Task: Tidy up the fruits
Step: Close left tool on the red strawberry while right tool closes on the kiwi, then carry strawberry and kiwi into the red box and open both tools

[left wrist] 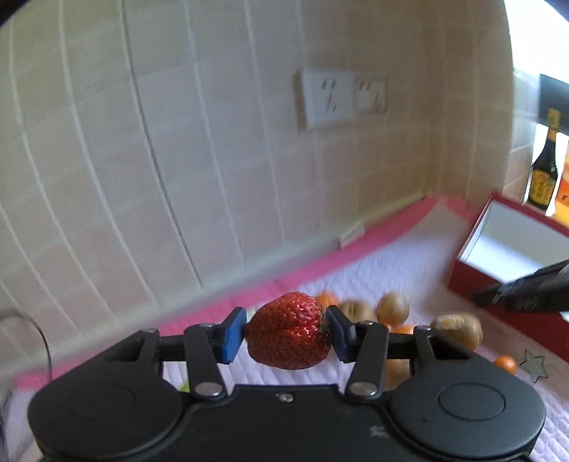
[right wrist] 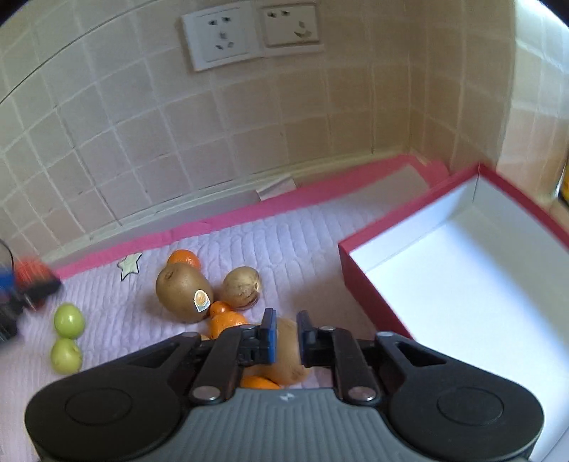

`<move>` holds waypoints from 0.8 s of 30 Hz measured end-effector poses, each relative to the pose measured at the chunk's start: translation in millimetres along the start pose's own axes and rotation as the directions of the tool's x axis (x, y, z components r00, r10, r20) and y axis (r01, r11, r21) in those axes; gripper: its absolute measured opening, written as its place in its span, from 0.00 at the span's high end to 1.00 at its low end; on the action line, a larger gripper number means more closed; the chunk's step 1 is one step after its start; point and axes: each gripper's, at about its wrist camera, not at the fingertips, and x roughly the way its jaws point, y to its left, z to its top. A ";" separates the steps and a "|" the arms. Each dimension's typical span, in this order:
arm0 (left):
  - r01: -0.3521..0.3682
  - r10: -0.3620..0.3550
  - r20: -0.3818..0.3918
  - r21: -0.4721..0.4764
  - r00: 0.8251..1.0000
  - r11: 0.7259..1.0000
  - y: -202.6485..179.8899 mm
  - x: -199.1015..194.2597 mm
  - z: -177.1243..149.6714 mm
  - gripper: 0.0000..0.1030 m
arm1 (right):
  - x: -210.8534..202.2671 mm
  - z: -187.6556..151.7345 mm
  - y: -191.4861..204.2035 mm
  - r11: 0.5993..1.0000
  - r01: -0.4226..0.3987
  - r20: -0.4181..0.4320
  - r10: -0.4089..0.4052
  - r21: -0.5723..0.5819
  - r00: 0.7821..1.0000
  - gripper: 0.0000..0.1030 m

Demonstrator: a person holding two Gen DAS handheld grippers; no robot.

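Note:
My left gripper (left wrist: 286,332) is shut on a red strawberry (left wrist: 288,330) and holds it above the quilted mat. Kiwis (left wrist: 393,308) and small oranges (left wrist: 505,363) lie beyond it. My right gripper (right wrist: 286,336) hovers over the fruit pile with its jaws a little apart, a brown kiwi (right wrist: 286,359) showing between and below them; I cannot tell if it is gripped. A stickered kiwi (right wrist: 183,293), another kiwi (right wrist: 242,287), oranges (right wrist: 224,321) and two green fruits (right wrist: 69,320) lie on the mat. The red box (right wrist: 370,270) with a white inside stands at the right.
The tiled wall with two sockets (right wrist: 249,33) stands close behind. The mat (right wrist: 284,241) has a pink border along the wall. Dark bottles (left wrist: 542,170) stand beyond the box (left wrist: 469,280). The right gripper shows at the right of the left wrist view (left wrist: 526,291).

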 end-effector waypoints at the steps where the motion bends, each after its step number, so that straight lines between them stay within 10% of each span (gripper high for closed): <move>1: 0.008 -0.008 -0.002 -0.010 1.000 1.000 2.2 -3.8 5.5 0.43 | 3.0 -2.0 -1.8 1.000 0.007 -0.003 -0.007 0.007 1.000 0.59; 2: 0.009 -0.009 -0.011 -0.009 1.000 1.000 4.1 -7.5 9.6 0.42 | 8.0 -5.0 -3.5 1.000 0.013 -0.016 -0.013 0.007 1.000 0.44; 13: -0.028 0.026 0.036 0.057 0.999 0.998 12.1 -52.3 30.7 0.42 | 68.1 -13.3 -19.6 0.996 0.019 -0.148 -0.006 0.087 0.989 0.36; 24: 0.180 -0.136 0.207 -0.211 0.969 0.961 -70.6 12.1 7.8 0.43 | -35.3 -9.6 -54.4 0.982 0.022 0.080 -0.038 0.187 0.996 0.38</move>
